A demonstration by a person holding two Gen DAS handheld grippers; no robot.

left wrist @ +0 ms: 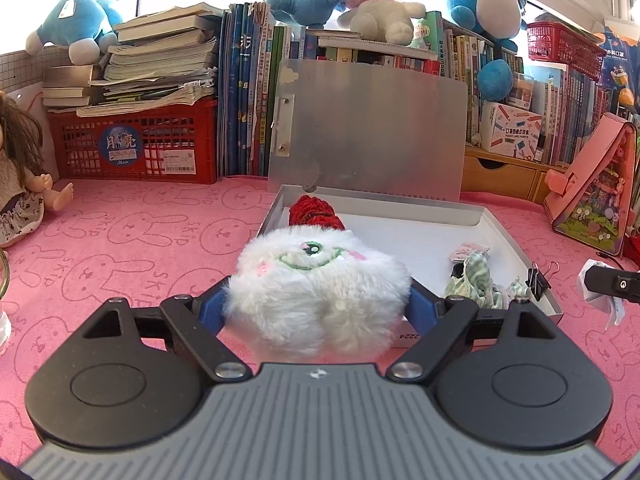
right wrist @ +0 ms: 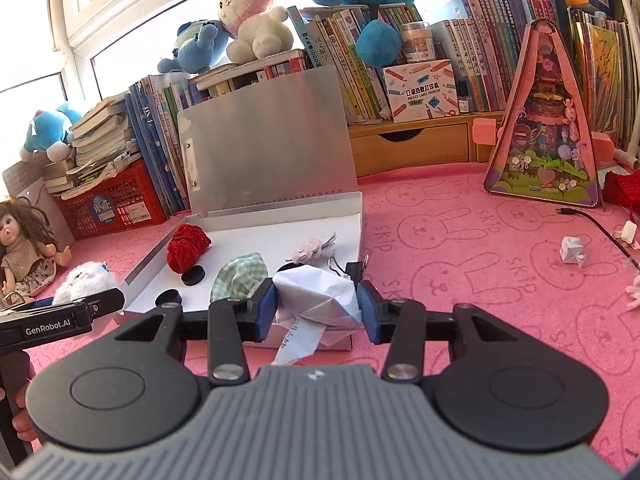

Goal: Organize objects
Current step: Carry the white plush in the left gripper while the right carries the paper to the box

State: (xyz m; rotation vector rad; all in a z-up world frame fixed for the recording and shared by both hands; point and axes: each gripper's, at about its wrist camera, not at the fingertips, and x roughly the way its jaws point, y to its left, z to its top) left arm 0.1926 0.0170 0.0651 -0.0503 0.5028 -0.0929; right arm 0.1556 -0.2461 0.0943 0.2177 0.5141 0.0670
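Note:
My left gripper [left wrist: 316, 308] is shut on a fluffy white plush toy [left wrist: 316, 280] with a green stitched face, held near the front left corner of an open white box [left wrist: 420, 240]. My right gripper [right wrist: 316, 308] is shut on a crumpled white paper piece [right wrist: 316, 300], held over the box's front edge [right wrist: 240, 240]. Inside the box lie a red crocheted piece [right wrist: 187, 249], a green checked cloth [right wrist: 240, 276], a black round disc [right wrist: 193, 276] and a small pink flower item [right wrist: 306, 250]. The left gripper with the plush also shows in the right wrist view [right wrist: 86, 280].
The box's silver lid [left wrist: 368, 128] stands open against books. A red crate [left wrist: 136, 144] and a doll [right wrist: 24, 248] stand at left. A pink triangular toy house [right wrist: 544, 128], a cable [right wrist: 592, 220] and a small folded paper cube [right wrist: 573, 252] lie at right on the pink mat.

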